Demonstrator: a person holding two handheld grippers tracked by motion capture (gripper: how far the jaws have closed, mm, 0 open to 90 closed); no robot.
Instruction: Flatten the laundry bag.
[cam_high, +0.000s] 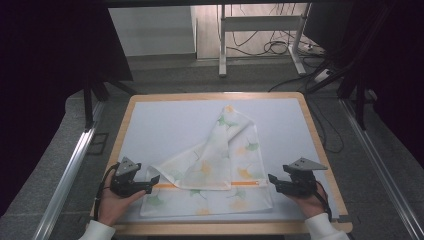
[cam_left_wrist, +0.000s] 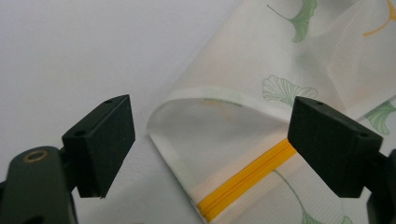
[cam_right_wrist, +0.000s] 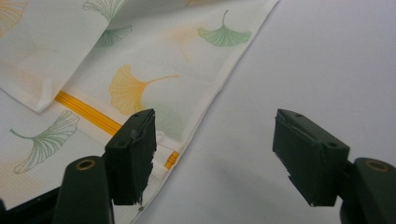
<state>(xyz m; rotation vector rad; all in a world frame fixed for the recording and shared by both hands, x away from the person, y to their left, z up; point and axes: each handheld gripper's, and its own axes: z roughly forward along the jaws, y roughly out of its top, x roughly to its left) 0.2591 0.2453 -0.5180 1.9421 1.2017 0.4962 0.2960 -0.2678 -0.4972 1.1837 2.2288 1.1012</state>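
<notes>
A white mesh cloth bag (cam_high: 220, 165) printed with green and yellow ginkgo leaves lies partly folded on the table, an orange zipper (cam_high: 200, 184) running across its near part. My left gripper (cam_high: 155, 181) rests at the bag's left edge, open, with the folded corner (cam_left_wrist: 210, 126) and the zipper (cam_left_wrist: 247, 177) lying between its jaws without touching the pads. My right gripper (cam_high: 271, 179) sits just off the bag's right edge (cam_right_wrist: 219, 88), also open, its left jaw over the bag's hem and the zipper's end (cam_right_wrist: 171, 159); bare table lies between the jaws.
The white mat (cam_high: 165, 125) covers a wooden-rimmed table (cam_high: 320, 145). Metal rails run along both sides on the grey floor. A desk frame and cables stand beyond the far edge. Bare mat spreads left, right and behind the bag.
</notes>
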